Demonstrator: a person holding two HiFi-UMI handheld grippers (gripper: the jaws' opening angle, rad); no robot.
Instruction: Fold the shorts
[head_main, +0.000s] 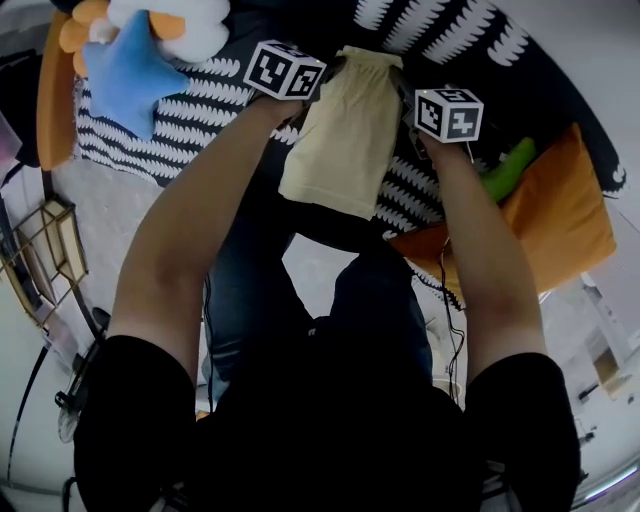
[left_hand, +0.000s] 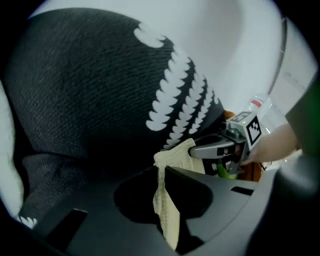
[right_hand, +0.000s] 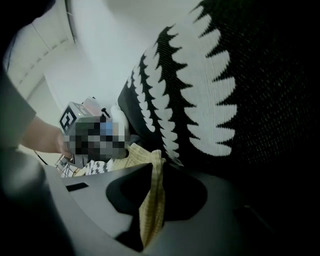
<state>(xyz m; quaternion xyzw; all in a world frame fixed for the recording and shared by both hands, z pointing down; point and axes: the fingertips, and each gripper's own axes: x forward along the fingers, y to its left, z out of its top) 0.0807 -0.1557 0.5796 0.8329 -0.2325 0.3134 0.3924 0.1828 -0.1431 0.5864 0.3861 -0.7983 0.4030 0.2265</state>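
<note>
Pale yellow shorts (head_main: 345, 130) hang in the air over a black blanket with white leaf marks (head_main: 440, 30). They are held up by the two top corners of the waistband. My left gripper (head_main: 333, 66) is shut on the left corner, and its cloth (left_hand: 164, 200) runs pinched between the dark jaws. My right gripper (head_main: 405, 97) is shut on the right corner, where a fold of cloth (right_hand: 152, 200) hangs between the jaws. In the left gripper view the right gripper (left_hand: 225, 147) shows across the stretched waistband (left_hand: 182, 152). The legs of the shorts dangle towards me.
A blue star plush (head_main: 125, 70) and white and orange soft toys lie at the far left. An orange cushion (head_main: 555, 215) and a green object (head_main: 508, 168) sit at the right. A wire rack (head_main: 40, 260) stands on the floor at left. The person's legs are below the shorts.
</note>
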